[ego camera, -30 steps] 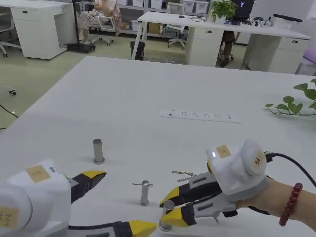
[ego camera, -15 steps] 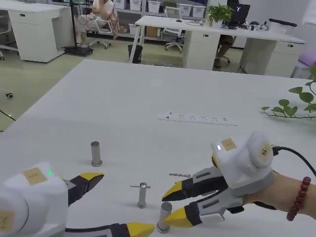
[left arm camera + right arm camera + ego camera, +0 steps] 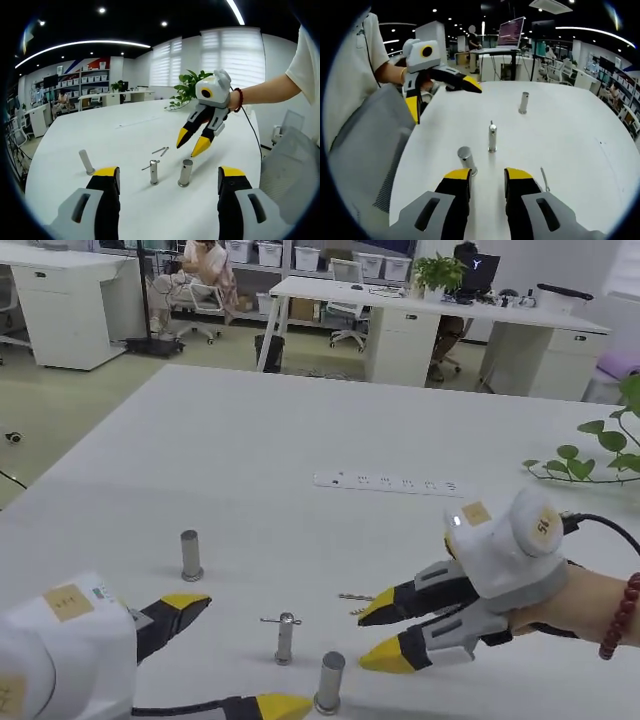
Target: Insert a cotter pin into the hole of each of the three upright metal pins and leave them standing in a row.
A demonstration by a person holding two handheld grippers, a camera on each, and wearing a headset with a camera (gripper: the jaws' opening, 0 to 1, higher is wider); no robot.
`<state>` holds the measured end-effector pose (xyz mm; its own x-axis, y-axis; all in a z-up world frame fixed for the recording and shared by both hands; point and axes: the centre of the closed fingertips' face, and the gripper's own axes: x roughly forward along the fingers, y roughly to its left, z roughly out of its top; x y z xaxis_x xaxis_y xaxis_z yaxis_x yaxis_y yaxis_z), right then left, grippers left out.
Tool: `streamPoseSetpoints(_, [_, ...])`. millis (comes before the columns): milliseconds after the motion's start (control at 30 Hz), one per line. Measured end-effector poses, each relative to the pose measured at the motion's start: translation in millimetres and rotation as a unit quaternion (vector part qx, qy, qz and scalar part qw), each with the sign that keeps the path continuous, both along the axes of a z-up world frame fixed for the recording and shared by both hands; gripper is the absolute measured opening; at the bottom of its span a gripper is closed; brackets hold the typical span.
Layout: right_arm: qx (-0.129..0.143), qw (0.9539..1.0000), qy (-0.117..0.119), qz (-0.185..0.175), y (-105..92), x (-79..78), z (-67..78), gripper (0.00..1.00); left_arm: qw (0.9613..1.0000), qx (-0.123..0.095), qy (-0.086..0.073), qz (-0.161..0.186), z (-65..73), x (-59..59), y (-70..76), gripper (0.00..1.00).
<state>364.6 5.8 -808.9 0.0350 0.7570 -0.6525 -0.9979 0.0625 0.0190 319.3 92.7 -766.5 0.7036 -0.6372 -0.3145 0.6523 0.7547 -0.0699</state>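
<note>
Three upright metal pins stand in a loose row on the white table. The far pin (image 3: 191,555) (image 3: 86,161) (image 3: 523,102) is bare. A cotter pin runs through the top of the middle pin (image 3: 285,637) (image 3: 154,171) (image 3: 492,137). The near pin (image 3: 329,682) (image 3: 186,172) (image 3: 466,159) is bare. Two loose cotter pins (image 3: 356,602) (image 3: 160,150) lie just right of the middle pin. My right gripper (image 3: 378,635) (image 3: 488,175) is open and empty, right of the near pin. My left gripper (image 3: 240,655) (image 3: 169,172) is wide open and empty at the near left.
A white power strip (image 3: 385,483) lies across the middle of the table. A leafy plant (image 3: 600,455) reaches in at the right edge. Desks, chairs and people are in the room behind the table.
My right gripper's jaws stood around the near pin a second ago; they have opened and drawn back to the right, leaving that pin standing. The left gripper has held still.
</note>
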Motion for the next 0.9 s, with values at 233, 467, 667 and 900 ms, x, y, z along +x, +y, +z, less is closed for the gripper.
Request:
streamPoseSetpoints(233, [-0.033, 0.9991, -0.016, -0.022, -5.4, 27.9, -12.0, 0.27, 1.0000, -0.001, 0.001, 0.001, -1.7, -0.5, 0.1, 0.78])
streamPoseSetpoints(467, [-0.066, 0.9967, -0.032, -0.036, -10.1, 49.3, -27.0, 0.25, 1.0000, -0.004, 0.005, 0.004, -4.1, 0.6, 1.0, 0.77])
streamPoseSetpoints(667, [-0.089, 0.9941, -0.042, -0.047, -14.9, 63.8, -39.1, 0.22, 0.9999, -0.007, 0.007, 0.007, -5.7, 1.2, 0.9, 0.77])
streamPoseSetpoints(900, [-0.117, 0.9902, -0.049, -0.058, -22.9, 77.6, -51.4, 0.18, 0.9999, -0.007, 0.012, 0.008, -9.4, -0.6, 0.6, 0.76])
